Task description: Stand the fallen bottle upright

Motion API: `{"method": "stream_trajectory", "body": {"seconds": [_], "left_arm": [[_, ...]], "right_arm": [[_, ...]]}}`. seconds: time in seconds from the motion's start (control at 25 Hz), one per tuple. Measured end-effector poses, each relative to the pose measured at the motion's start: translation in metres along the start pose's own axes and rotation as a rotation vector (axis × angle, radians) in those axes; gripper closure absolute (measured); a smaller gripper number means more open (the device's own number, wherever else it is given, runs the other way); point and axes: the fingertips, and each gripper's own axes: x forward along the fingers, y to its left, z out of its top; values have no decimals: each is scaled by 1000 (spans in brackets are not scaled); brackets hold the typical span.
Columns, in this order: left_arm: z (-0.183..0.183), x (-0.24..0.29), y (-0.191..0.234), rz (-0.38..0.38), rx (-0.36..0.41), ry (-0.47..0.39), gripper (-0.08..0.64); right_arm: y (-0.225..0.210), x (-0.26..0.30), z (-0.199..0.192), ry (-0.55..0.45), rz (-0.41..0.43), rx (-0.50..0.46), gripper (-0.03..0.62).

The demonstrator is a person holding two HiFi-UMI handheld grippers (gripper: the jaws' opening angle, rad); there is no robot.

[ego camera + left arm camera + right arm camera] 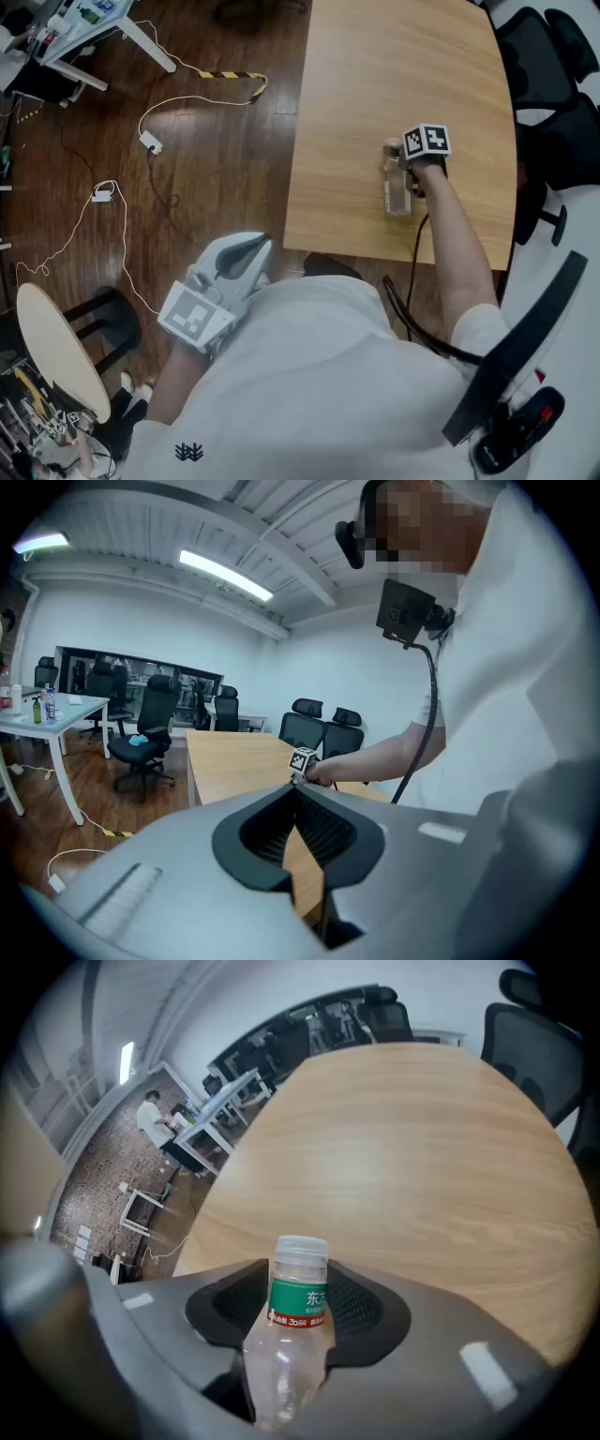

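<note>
A clear plastic bottle with a green label and white cap lies lengthwise on the wooden table, near its front edge, cap pointing to the far side. My right gripper is shut on the bottle's body. In the right gripper view the bottle sits between the jaws of the right gripper, and its neck and cap stick out past them. My left gripper hangs off the table beside my body, jaws shut and empty. The left gripper view shows the left gripper pointing at the table from a distance.
Black office chairs stand at the table's right side. White cables and chargers trail over the dark wooden floor to the left. A round pale stool top is at the lower left, and a white desk at the far left.
</note>
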Motion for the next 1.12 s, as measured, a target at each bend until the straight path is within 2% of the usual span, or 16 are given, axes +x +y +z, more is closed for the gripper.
{"method": "stream_trajectory", "body": {"seconds": [0.16,0.24,0.32,0.44,0.72,0.92,1.12], "left_arm": [[7,11,-3,-13,8,-11,560],[9,17,-4,-25,18,-9,560],[9,22,-6,-44,34,-5,560],[15,25,-12,-73,51,-13,560],[20,18,-16,-105,74,-7,560],[14,10,-15,-124,124,4,560],[14,2,-18,-154,139,-12,560]], "right_arm": [[27,-69,47,-376,44,-115,403],[41,-103,60,-553,49,-204,407],[54,-126,62,-691,50,-304,408],[69,-140,46,-827,24,-404,410],[85,-152,-3,-976,-111,-434,408],[91,-154,-26,-990,-174,-481,407],[87,-151,-32,-970,-218,-482,400]]}}
